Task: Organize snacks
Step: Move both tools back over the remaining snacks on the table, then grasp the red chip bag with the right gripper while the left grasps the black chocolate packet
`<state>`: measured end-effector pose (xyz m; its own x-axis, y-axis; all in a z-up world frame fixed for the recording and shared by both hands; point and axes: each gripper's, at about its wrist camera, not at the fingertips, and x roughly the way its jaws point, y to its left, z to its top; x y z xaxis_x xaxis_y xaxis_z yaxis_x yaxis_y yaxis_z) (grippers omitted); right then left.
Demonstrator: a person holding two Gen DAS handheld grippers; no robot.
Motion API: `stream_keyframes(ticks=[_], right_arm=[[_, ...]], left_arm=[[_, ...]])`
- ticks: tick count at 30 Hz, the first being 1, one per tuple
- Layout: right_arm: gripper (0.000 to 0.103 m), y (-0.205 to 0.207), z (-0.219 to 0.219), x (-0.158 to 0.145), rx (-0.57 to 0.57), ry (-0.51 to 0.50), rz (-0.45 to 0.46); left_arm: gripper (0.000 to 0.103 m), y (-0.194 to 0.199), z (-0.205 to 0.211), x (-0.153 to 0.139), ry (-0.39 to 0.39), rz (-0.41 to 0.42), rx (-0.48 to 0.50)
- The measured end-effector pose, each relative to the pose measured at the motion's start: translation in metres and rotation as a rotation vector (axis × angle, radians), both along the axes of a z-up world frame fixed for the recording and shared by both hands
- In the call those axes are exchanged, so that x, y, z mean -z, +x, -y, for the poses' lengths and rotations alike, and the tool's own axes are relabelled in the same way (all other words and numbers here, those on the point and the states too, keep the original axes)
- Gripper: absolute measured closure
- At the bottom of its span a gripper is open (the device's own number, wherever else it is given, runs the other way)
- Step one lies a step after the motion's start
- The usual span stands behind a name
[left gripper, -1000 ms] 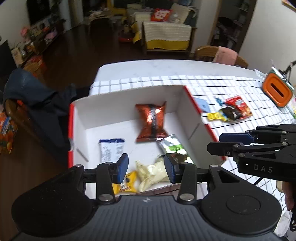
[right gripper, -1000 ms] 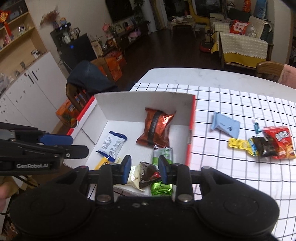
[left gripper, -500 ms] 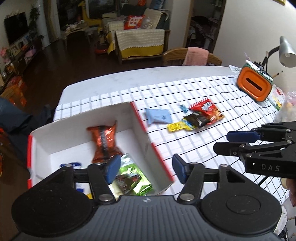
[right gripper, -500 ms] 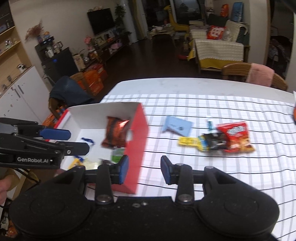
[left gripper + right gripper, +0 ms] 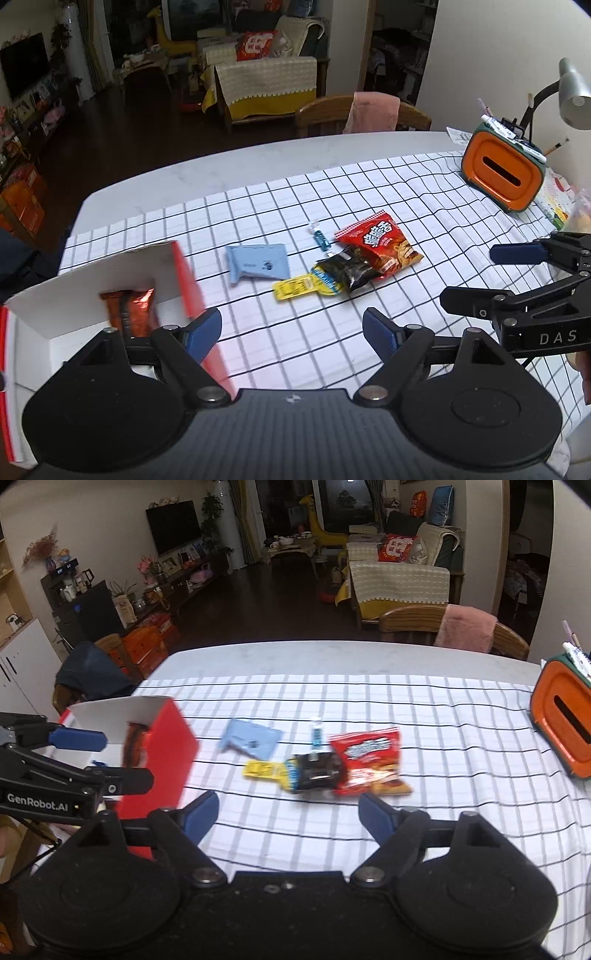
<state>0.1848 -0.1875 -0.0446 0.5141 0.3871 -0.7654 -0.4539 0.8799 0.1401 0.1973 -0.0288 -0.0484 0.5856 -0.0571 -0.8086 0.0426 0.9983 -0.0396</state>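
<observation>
Now both grippers hang over the checked cloth (image 5: 424, 206) on the surface, and both sets of jaws have just been opening, with nothing between them. The left gripper (image 5: 291, 332) stands spread wide above bare cloth, just right of the red-and-white box (image 5: 184, 273); inside that box an orange-brown packet (image 5: 129, 310) lies against the far wall. The right gripper (image 5: 288, 812) is released too, its jaws gaping just this side of the loose snacks. Out there on the cloth: a pale blue packet (image 5: 251, 740), a yellow packet (image 5: 264, 770) touching a black packet (image 5: 317, 771), and a red bag (image 5: 365, 757) overlapping the black one. A small blue candy (image 5: 316, 734) sits just behind them. Far right, an orange holder (image 5: 561, 731) stands well apart from the pile
</observation>
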Motion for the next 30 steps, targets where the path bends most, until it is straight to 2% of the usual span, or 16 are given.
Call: stream_keyframes(ticks=[4, 5, 15, 23, 30], right_arm=[[0.003, 0.023, 0.02, 0.011, 0.016, -0.017, 0.001], [0.002, 0.031, 0.026, 0.014, 0.025, -0.021, 0.001], [0.002, 0.103, 0.053, 0.058, 0.059, -0.021, -0.07], [0.004, 0.143, 0.044, 0.097, 0.068, -0.015, -0.158], [0.011, 0.167, 0.031, 0.125, 0.07, -0.021, -0.225]], left_arm=[[0.019, 0.021, 0.018, 0.012, 0.007, -0.016, -0.014], [0.019, 0.027, 0.021, 0.016, 0.009, -0.02, -0.019], [0.019, 0.083, 0.048, 0.055, 0.01, -0.082, -0.05], [0.019, 0.115, 0.051, 0.086, -0.026, -0.155, -0.074], [0.019, 0.137, 0.051, 0.108, -0.068, -0.219, -0.068]])
